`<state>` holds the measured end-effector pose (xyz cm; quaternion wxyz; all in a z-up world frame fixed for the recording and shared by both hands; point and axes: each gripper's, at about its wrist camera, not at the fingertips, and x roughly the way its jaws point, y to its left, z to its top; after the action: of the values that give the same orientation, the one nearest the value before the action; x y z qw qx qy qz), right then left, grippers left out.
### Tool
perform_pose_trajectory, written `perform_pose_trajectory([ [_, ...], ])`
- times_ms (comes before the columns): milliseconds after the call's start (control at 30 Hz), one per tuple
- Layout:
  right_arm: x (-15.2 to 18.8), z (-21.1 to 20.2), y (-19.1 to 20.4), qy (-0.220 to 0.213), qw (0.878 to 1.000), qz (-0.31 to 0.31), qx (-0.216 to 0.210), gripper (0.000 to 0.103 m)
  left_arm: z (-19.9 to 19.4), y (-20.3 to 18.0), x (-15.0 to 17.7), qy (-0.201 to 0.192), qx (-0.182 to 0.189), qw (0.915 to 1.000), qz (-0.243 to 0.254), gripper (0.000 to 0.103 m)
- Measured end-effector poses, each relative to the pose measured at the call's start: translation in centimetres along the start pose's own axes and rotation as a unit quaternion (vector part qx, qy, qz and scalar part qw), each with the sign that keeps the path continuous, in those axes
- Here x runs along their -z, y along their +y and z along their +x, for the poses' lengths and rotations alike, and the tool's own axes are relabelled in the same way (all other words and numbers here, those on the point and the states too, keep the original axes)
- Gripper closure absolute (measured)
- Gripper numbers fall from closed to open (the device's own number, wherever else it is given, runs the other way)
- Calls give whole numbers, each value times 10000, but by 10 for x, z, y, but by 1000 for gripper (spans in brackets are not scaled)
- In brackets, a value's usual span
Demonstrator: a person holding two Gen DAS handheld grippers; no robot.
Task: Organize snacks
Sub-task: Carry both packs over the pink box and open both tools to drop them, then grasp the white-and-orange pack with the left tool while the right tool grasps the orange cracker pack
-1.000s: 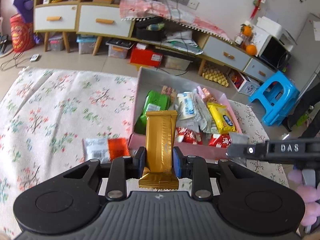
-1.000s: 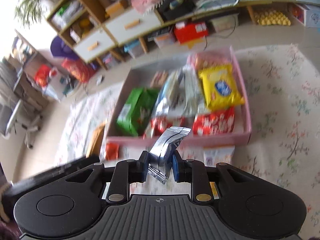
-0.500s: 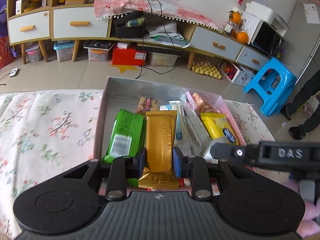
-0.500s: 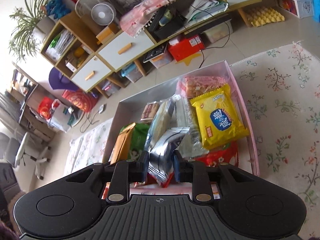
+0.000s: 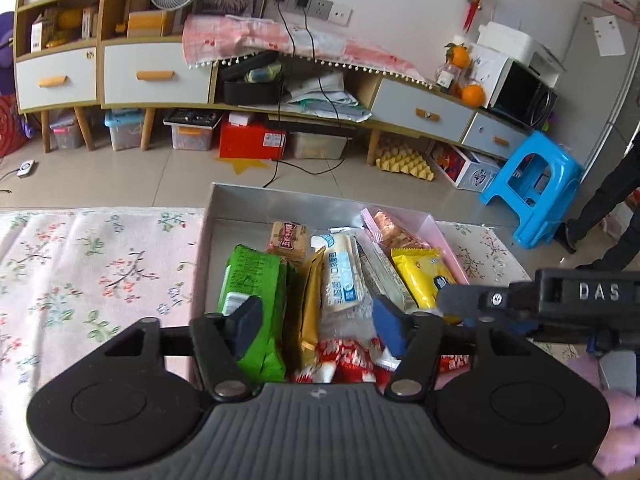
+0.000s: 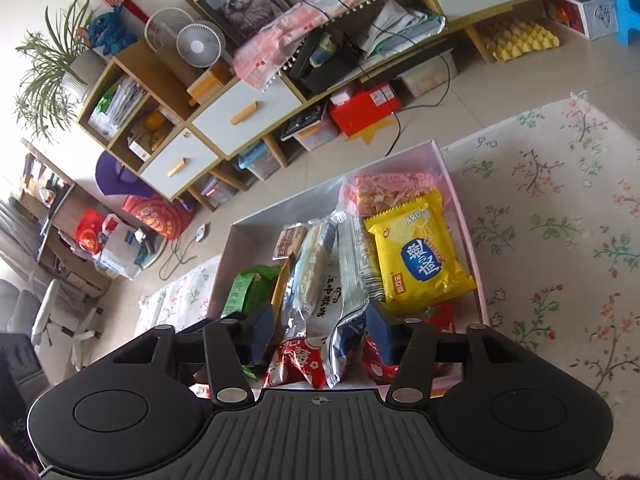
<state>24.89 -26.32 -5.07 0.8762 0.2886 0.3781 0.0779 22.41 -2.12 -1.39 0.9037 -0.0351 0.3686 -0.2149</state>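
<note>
A pink box point(image 5: 224, 208) point(image 6: 464, 216) on the flowered cloth holds several snack packs. My left gripper point(image 5: 318, 322) is open over its near end. The gold bar point(image 5: 310, 300) lies on edge in the box between the green pack point(image 5: 252, 276) and a white-blue pack point(image 5: 340, 276), free of my fingers. My right gripper point(image 6: 320, 330) is open over the box too. The silver pack point(image 6: 344, 340) lies between its fingers among red packs point(image 6: 300, 360), next to the yellow pack point(image 6: 420, 264). The right gripper shows at the right of the left wrist view point(image 5: 460, 300).
The flowered cloth point(image 5: 88, 264) point(image 6: 560, 208) spreads on both sides of the box. Beyond it are a tiled floor, a low cabinet with drawers point(image 5: 152, 76), a blue stool point(image 5: 532, 188) and a person's legs point(image 5: 600, 208) at the far right.
Both grippers have opened. The gold bar has dropped from the left gripper into the box. The silver pack has left the right gripper's hold and lies in the box.
</note>
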Motion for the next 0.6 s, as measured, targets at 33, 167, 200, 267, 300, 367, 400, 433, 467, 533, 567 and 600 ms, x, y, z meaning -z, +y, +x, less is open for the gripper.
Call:
perform_pose_trajectory([
  [33,1,-3,0,-1,10000,-22,23,46,-5,0,0,-3,-51,10000,15,35],
  [167,9,-16,5,25,9997,-121,233,33,-25,1,8,57,-314,9994,140,25],
  [200,10,-18,7,39,9995,-128,277,29,-30,1,11,70,-390,9991,157,21],
  [267,13,-24,10,95,9991,-145,380,26,-39,3,13,90,-545,9983,159,17],
  [300,15,-27,14,128,9987,-172,460,25,-43,5,15,96,-610,9980,146,14],
  [367,18,-34,19,165,9974,-292,638,22,-50,9,18,117,-749,9971,89,10],
  [400,20,-38,22,166,9965,-374,725,20,-54,11,20,116,-821,9965,45,8],
  [433,22,-42,24,156,9956,-464,794,19,-58,14,21,118,-884,9960,-2,5],
  [467,25,-45,27,143,9948,-542,850,16,-61,15,24,122,-946,9954,-46,3],
  [533,31,-51,27,112,9933,-636,956,13,-66,19,29,129,-1071,9941,-109,2],
  [567,35,-52,27,126,9927,-670,996,12,-68,20,31,146,-1136,9933,-142,1],
  [600,37,-53,25,151,9921,-692,1037,12,-70,22,34,157,-1203,9924,-197,1],
])
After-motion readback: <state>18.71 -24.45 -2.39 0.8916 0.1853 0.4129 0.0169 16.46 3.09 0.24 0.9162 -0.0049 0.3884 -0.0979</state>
